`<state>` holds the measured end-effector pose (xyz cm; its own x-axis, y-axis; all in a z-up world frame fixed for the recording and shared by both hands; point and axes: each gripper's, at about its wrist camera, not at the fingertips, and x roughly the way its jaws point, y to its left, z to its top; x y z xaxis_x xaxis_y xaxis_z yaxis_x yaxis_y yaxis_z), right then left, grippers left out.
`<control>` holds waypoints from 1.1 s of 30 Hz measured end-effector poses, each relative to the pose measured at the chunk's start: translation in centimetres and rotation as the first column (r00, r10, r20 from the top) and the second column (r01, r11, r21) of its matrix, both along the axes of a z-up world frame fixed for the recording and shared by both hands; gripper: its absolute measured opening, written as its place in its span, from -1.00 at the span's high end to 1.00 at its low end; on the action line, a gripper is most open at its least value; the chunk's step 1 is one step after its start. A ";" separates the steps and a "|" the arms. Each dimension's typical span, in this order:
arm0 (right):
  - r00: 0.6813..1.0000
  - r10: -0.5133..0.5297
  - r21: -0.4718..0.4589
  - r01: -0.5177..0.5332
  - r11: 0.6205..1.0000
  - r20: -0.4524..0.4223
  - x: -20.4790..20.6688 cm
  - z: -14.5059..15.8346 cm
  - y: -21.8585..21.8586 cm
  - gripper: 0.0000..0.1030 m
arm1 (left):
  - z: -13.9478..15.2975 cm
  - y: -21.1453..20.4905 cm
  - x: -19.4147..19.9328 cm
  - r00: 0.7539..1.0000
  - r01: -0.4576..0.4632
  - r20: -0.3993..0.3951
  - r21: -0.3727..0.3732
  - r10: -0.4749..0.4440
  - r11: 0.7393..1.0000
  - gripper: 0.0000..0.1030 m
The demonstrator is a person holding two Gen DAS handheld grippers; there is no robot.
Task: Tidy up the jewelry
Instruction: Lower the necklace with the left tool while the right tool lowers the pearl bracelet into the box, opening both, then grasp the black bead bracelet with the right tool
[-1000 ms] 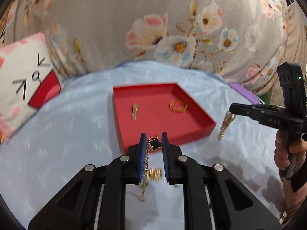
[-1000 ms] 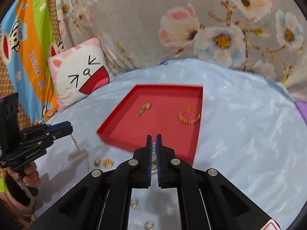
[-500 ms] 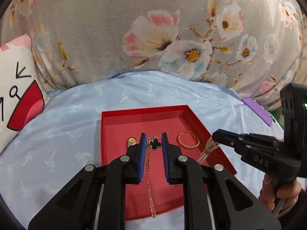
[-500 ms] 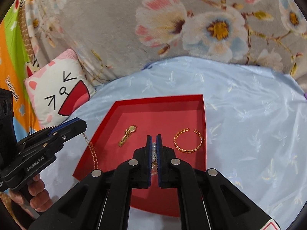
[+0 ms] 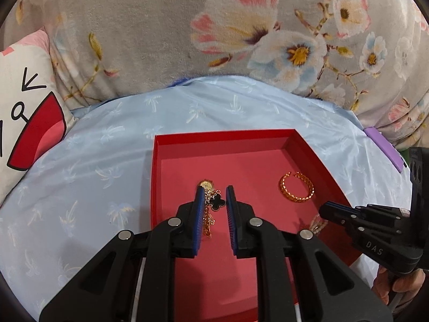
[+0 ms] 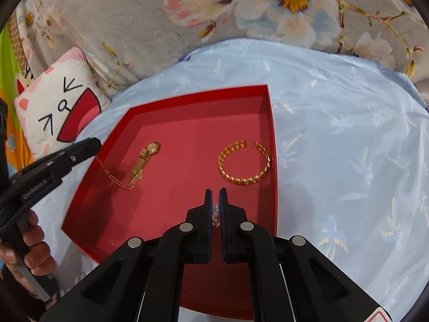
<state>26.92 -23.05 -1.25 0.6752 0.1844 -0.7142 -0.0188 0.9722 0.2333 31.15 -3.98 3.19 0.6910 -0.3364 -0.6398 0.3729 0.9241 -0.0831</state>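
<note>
A red tray [image 5: 222, 136] [image 6: 270, 134] lies on the light blue sheet. In it are a gold watch [image 6: 146, 158] [image 5: 206, 185] and an open gold bangle [image 6: 244, 162] [image 5: 296, 190]. My left gripper [image 5: 214, 204] is shut on a gold chain with a black clover charm [image 5: 217, 202]; the chain [image 6: 115, 177] hangs down onto the tray floor beside the watch. My right gripper [image 6: 215, 206] is shut on a pearl piece [image 6: 215, 214] low over the tray's near right part; it also shows in the left wrist view [image 5: 329, 210].
A grey floral blanket [image 5: 241, 32] rises behind the sheet. A cat-face cushion [image 6: 56, 107] [image 5: 24, 102] lies at the left. A purple object [image 5: 383, 147] sits at the right edge of the sheet.
Both grippers have moved forward over the red tray and lower. The gold chain's end now rests on the tray floor by the watch.
</note>
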 end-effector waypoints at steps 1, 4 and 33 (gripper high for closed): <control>1.000 -0.003 -0.016 0.003 1.000 -0.005 0.0 -0.2 0.1 0.85 | -0.1 -0.1 0.0 1.000 -0.003 0.000 0.006 0.003 1.000 0.69; 1.000 -0.004 -0.028 0.004 1.000 0.004 -0.1 -0.2 0.2 0.70 | -0.3 0.1 0.1 1.000 -0.015 -0.011 0.010 0.015 1.000 0.48; 0.990 0.088 -0.042 -0.084 0.996 0.107 -17.6 4.1 2.3 0.05 | 0.5 6.6 -14.0 0.997 -0.057 0.056 0.063 0.053 0.996 -0.33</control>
<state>9.35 -20.76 2.89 0.7322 0.2199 -0.6446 -0.1263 0.9739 0.1887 17.11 2.65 3.69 0.7417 -0.2563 -0.6199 0.3239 0.9461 -0.0036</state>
